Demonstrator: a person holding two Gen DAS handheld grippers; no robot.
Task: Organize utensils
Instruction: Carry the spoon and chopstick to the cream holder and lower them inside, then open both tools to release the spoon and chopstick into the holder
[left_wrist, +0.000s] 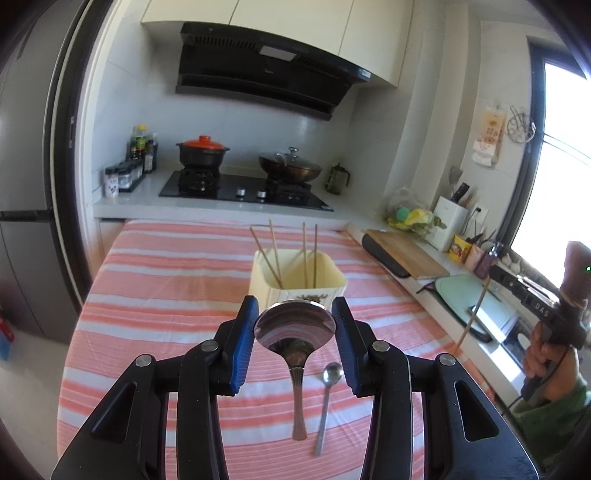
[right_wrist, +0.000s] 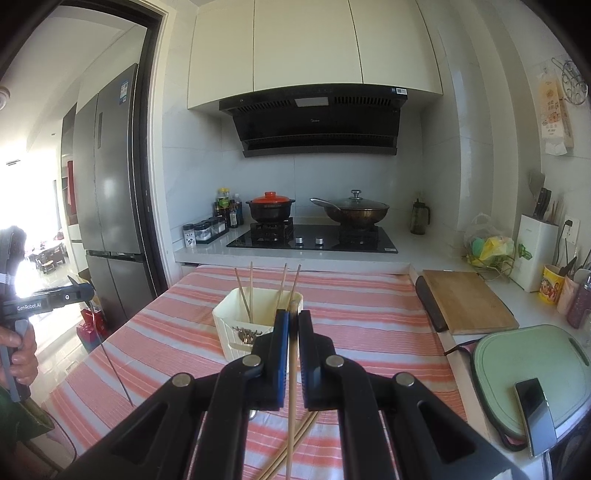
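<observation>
Large spoon (left_wrist: 295, 326) clamped by bowl in left claw (left_wrist: 295, 328), handle hung straight down toward 6 o'clock. Cream holder (left_wrist: 334, 280) seen just beyond at 12 o'clock, four chopsticks stood inside. Chopstick (right_wrist: 292, 369) pinched in right claw (right_wrist: 293, 325), long axis near vertical, holder directly ahead. Small spoon (left_wrist: 327, 402) left flat on striped desk (left_wrist: 166, 295). Left claw judged nearer to holder.

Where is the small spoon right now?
In the left wrist view, the small spoon lies on the striped tablecloth, just right of the large spoon clamped in the left tongs.
</observation>
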